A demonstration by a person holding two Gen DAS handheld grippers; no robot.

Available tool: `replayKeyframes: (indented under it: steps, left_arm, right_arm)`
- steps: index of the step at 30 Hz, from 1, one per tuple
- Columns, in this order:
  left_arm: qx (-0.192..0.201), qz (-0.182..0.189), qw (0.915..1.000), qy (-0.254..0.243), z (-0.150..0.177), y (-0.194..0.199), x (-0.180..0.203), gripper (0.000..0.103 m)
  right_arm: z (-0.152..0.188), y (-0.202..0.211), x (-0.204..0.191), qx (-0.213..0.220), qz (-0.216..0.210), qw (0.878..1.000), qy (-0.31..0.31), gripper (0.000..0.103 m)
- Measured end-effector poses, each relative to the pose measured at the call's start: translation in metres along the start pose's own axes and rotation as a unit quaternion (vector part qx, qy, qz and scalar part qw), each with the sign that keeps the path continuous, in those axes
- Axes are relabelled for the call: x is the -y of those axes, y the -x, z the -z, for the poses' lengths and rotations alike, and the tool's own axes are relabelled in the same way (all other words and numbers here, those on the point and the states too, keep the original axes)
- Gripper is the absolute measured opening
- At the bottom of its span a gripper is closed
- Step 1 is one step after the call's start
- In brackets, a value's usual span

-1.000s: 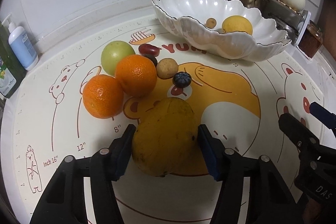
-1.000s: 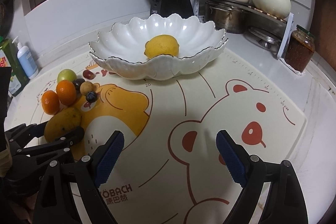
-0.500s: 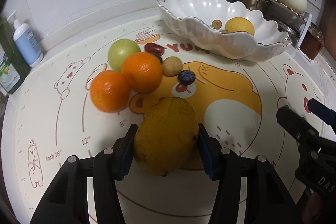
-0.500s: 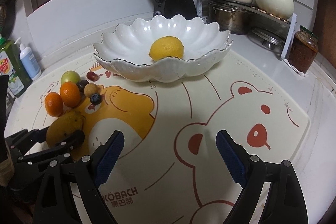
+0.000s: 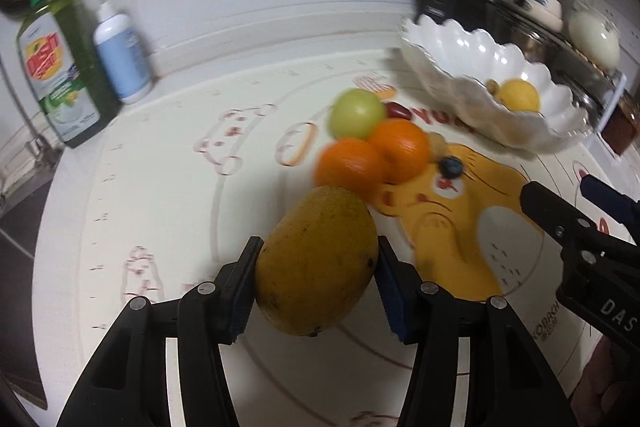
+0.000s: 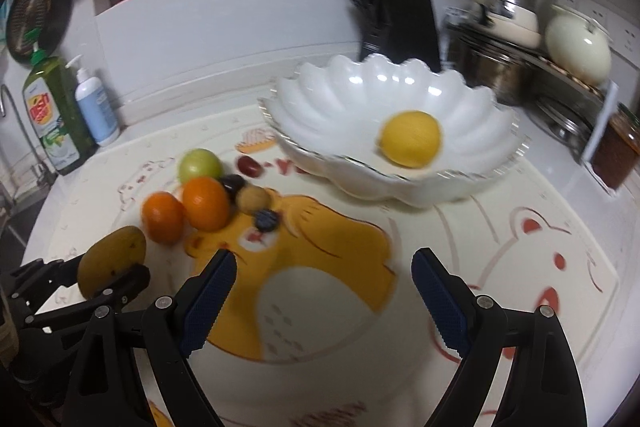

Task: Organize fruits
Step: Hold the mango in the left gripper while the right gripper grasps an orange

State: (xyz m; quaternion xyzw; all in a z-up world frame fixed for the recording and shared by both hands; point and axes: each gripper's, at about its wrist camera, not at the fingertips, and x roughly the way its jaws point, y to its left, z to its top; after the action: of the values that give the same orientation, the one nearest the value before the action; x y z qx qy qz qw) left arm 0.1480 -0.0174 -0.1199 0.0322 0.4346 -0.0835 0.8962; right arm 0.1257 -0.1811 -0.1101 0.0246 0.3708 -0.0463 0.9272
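Left gripper [image 5: 316, 279] clamps mango [image 5: 316, 261]; right gripper [image 6: 323, 291] spread, empty. Only left view shows a small brown fruit [image 5: 493, 85] beside lemon [image 6: 411, 138] in bowl [image 6: 320, 99]. Frames motion-blurred.

Mango [image 5: 316, 261] sits between the left tool's [image 5: 316, 283] fingers. Behind it, two oranges [image 5: 374, 157] and an apple [image 5: 357, 113] cluster on the mat [image 5: 168, 187]. Bowl [image 6: 360, 99], further right, contains a lemon [image 6: 411, 137].

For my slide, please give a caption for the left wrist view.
Left gripper holds the mango, with oranges and bowl ahead.
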Motion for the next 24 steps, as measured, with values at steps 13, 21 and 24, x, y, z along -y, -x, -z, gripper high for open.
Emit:
replayKeyframes:
  steps: [13,21,24]
  left_arm:
    - [0.003,0.006,0.9993,0.036,0.003,0.008,-0.046,0.053]
    - [0.013,0.017,0.9988,0.044,0.005,0.022,-0.056,0.053]
    - [0.021,0.010,0.9988,0.044,0.008,0.033,-0.063,0.053]
  right_arm:
    - [-0.017,-0.018,-0.060,-0.005,-0.044,0.999,0.021,0.090]
    - [-0.021,-0.025,-0.069,-0.012,-0.048,0.998,0.028,0.090]
    - [-0.018,-0.023,-0.077,-0.014,-0.059,0.998,0.035,0.090]
